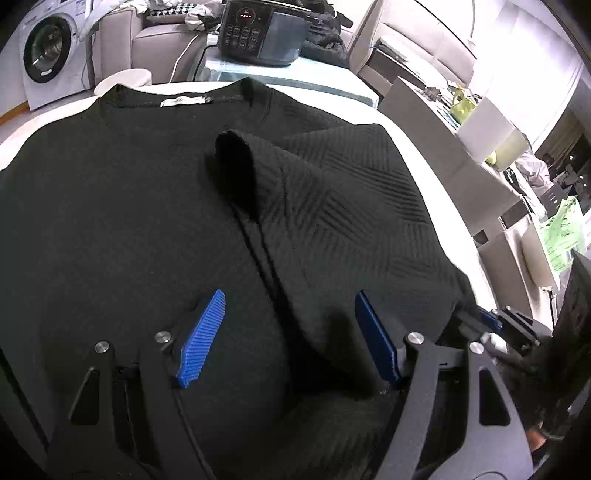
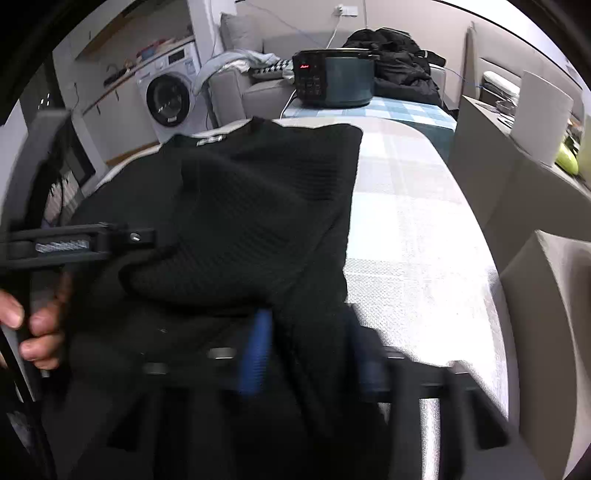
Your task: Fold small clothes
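Observation:
A black ribbed knit top (image 1: 122, 206) lies spread on the table, its neck and white label (image 1: 184, 100) at the far side. Its right side is folded over toward the middle (image 1: 332, 206). My left gripper (image 1: 291, 332) is open just above the cloth near its front edge, with the fold's edge between its blue pads (image 1: 203, 339). In the right wrist view the same top (image 2: 240, 221) fills the middle. My right gripper (image 2: 310, 350) is blurred, its blue fingers (image 2: 255, 354) apart around the folded flap's lower edge. The left gripper's body (image 2: 85, 240) and a hand show at left.
The table (image 2: 406, 229) has a pale checked cloth, bare to the right of the top. A black electric cooker (image 1: 262, 33) stands at the far end (image 2: 332, 77). A washing machine (image 1: 48, 51), sofa and cardboard boxes (image 1: 443, 122) surround the table.

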{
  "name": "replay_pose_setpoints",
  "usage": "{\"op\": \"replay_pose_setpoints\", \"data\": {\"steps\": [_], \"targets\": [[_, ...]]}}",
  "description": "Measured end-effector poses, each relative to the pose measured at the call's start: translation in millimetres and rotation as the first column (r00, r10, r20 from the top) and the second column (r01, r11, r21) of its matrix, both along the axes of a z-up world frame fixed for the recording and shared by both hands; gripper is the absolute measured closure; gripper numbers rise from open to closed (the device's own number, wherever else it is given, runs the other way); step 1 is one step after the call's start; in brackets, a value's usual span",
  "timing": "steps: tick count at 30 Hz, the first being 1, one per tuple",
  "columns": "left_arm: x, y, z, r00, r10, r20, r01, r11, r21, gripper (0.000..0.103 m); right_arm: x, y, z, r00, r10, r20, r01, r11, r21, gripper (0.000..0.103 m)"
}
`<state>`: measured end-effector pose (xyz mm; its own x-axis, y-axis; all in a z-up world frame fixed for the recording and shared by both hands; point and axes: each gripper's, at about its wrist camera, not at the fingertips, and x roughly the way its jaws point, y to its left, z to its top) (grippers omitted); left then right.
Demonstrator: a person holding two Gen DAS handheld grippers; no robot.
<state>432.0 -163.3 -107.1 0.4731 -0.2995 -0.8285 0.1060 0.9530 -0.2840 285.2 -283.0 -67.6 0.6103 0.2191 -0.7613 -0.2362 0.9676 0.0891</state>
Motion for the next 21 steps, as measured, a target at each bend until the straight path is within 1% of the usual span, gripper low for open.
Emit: {"op": "replay_pose_setpoints", "data": {"steps": [1, 3, 4, 6, 7, 8, 9, 10, 11, 12, 15, 16, 17, 18, 19, 21], "targets": [[-2, 2, 0, 1.000, 0.004, 0.002, -0.004, 1.000, 0.000, 0.033, 0, -5, 2, 1.000, -0.018, 0.008, 0.018, 1.000, 0.021, 0.090], [-7, 3, 1, 1.000, 0.002, 0.001, -0.002, 1.000, 0.006, 0.033, -4, -21, 8, 0.996, -0.082, 0.037, 0.080, 0.995, 0.057, 0.091], [-9, 4, 0, 1.000, -0.003, -0.004, 0.003, 1.000, 0.011, 0.033, -6, -28, 9, 0.995, -0.099, 0.033, 0.097, 0.993, 0.059, 0.091], [-17, 2, 1, 1.000, -0.026, -0.003, 0.026, 0.999, 0.039, 0.033, -7, -34, 4, 0.996, -0.082, -0.031, 0.084, 0.994, 0.068, 0.088], [-20, 2, 1, 0.999, -0.033, -0.005, 0.033, 0.998, 0.044, 0.033, -9, -35, 3, 0.995, -0.085, -0.049, 0.088, 0.994, 0.068, 0.085], [-20, 1, 2, 0.999, -0.039, -0.006, 0.039, 0.999, 0.031, 0.033, -13, -35, 4, 0.995, -0.087, -0.054, 0.091, 0.993, 0.078, 0.083], [-19, 0, 4, 0.999, -0.044, 0.000, 0.044, 0.999, 0.017, 0.033, -18, -34, 7, 0.996, -0.079, -0.038, 0.083, 0.991, 0.103, 0.082], [-16, 0, 5, 0.999, -0.039, 0.012, 0.039, 0.999, 0.006, 0.033, -21, -33, 10, 0.997, -0.078, -0.023, 0.080, 0.989, 0.122, 0.078], [-11, 1, 7, 1.000, -0.013, 0.021, 0.013, 1.000, 0.012, 0.033, -24, -31, 14, 0.997, -0.082, -0.012, 0.083, 0.987, 0.141, 0.074], [-5, 4, 7, 1.000, 0.017, 0.025, -0.017, 1.000, 0.009, 0.033, -25, -29, 16, 0.996, -0.088, -0.011, 0.089, 0.982, 0.166, 0.072], [23, 20, 1, 0.993, 0.118, 0.009, -0.116, 0.990, -0.076, 0.033, -26, -22, 17, 0.996, -0.082, -0.034, 0.088, 0.971, 0.221, 0.069], [30, 23, 2, 0.990, 0.137, 0.024, -0.135, 0.987, -0.088, 0.033, -26, -20, 16, 0.996, -0.085, -0.038, 0.092, 0.968, 0.235, 0.068], [41, 26, 3, 0.986, 0.164, 0.029, -0.161, 0.983, -0.084, 0.033, -27, -19, 15, 0.995, -0.096, -0.040, 0.103, 0.964, 0.246, 0.067], [47, 27, 3, 0.985, 0.174, 0.021, -0.172, 0.981, -0.086, 0.033, -27, -19, 14, 0.993, -0.104, -0.048, 0.113, 0.959, 0.260, 0.066], [54, 30, 3, 0.981, 0.193, 0.019, -0.190, 0.976, -0.107, 0.033, -28, -18, 14, 0.992, -0.110, -0.056, 0.121, 0.957, 0.265, 0.066], [62, 34, 3, 0.976, 0.217, 0.028, -0.212, 0.969, -0.123, 0.033, -33, -23, 17, 0.985, -0.168, -0.037, 0.172, 0.952, 0.254, 0.065]]}}
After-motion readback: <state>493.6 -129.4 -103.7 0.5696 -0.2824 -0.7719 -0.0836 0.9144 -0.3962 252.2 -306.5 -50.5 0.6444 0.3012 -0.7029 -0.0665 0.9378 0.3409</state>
